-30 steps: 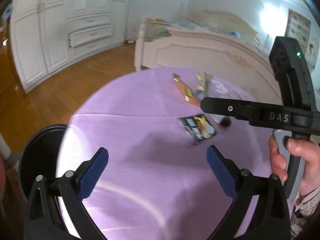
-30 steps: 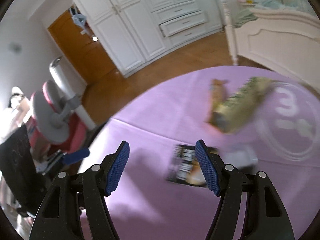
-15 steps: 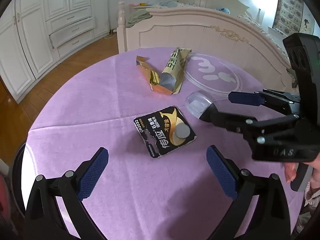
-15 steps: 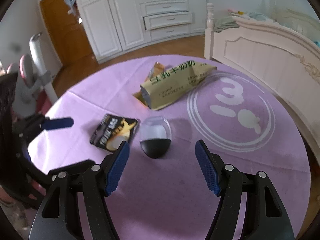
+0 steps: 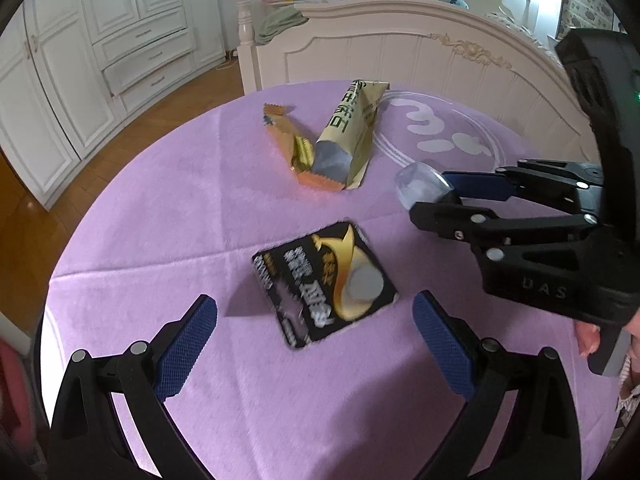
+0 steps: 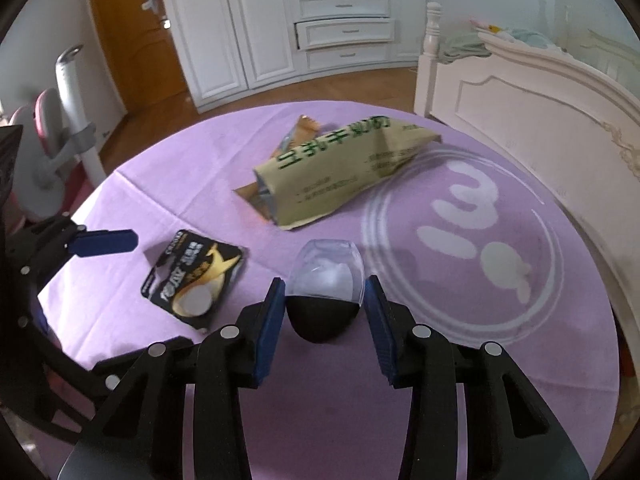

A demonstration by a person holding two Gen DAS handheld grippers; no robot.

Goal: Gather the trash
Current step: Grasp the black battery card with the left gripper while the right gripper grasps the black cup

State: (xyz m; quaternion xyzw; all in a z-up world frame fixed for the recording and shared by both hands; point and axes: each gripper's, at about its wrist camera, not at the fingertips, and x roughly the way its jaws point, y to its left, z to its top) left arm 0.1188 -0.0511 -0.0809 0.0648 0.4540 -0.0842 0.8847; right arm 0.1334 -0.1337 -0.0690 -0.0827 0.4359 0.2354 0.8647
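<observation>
A round table under a purple cloth (image 5: 172,208) carries the trash. My right gripper (image 6: 324,294) is closing its jaws on a clear plastic capsule with a black base (image 6: 325,280); both blue pads lie against its sides. From the left wrist view the capsule (image 5: 420,188) sticks out of the right gripper (image 5: 438,198). My left gripper (image 5: 314,304) is open just above a black and gold battery card (image 5: 324,284), touching nothing. Farther back lie a beige wrapper (image 5: 348,136) and an orange wrapper (image 5: 286,140), partly overlapped.
A cream bed footboard (image 5: 420,60) stands close behind the table. White wardrobes with drawers (image 6: 344,28) and a wooden door (image 6: 136,52) line the far wall. A pink and grey chair (image 6: 52,152) stands by the table's left edge. A hand (image 5: 588,340) holds the right gripper.
The right jaws have narrowed from wide apart to both sides of the capsule. Both grippers have sunk closer to the table; the battery card now sits nearer the left fingers.
</observation>
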